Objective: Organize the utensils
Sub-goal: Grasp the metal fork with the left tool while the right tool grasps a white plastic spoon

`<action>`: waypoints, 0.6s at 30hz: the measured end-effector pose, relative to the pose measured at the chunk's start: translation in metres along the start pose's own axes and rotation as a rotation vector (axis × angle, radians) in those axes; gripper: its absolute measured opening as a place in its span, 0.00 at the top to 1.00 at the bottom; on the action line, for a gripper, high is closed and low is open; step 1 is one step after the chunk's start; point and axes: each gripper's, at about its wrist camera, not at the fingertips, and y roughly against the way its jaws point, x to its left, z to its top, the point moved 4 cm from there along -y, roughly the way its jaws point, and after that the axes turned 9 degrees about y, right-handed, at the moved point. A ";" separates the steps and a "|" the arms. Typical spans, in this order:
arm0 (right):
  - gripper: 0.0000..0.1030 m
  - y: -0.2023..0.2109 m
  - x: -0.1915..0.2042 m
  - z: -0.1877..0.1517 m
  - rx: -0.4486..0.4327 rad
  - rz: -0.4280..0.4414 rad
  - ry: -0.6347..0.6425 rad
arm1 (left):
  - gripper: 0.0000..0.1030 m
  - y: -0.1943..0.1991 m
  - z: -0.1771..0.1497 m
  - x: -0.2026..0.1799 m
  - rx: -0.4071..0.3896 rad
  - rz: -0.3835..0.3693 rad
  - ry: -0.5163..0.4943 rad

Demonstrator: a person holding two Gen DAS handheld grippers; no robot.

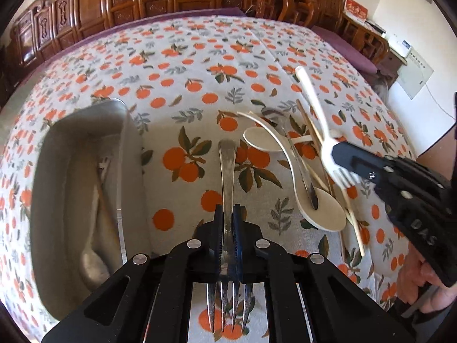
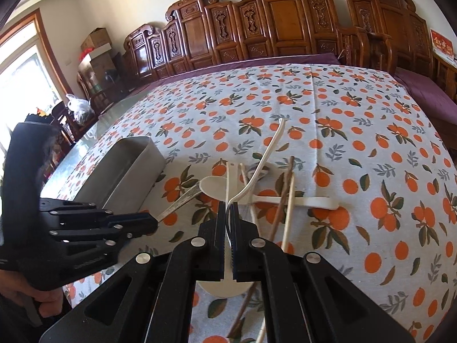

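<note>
Above the orange-print table, the left claw grips a stiff, slippery metal fork mid-handle beside the steel tray, while the right claw pinches a light white plastic fork near its tines.

bright daylight, fisheye edges, slight blur

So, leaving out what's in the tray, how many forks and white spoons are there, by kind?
metal fork: 1
white fork: 1
white spoons: 2
Total: 4
</note>
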 end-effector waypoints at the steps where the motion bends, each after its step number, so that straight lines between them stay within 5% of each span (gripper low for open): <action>1: 0.96 0.000 0.002 0.000 0.000 0.002 0.003 | 0.95 0.003 0.000 0.001 -0.005 -0.002 -0.002; 18: 0.96 -0.001 0.022 0.004 -0.003 0.024 0.035 | 0.95 0.037 0.003 0.016 -0.053 -0.019 -0.018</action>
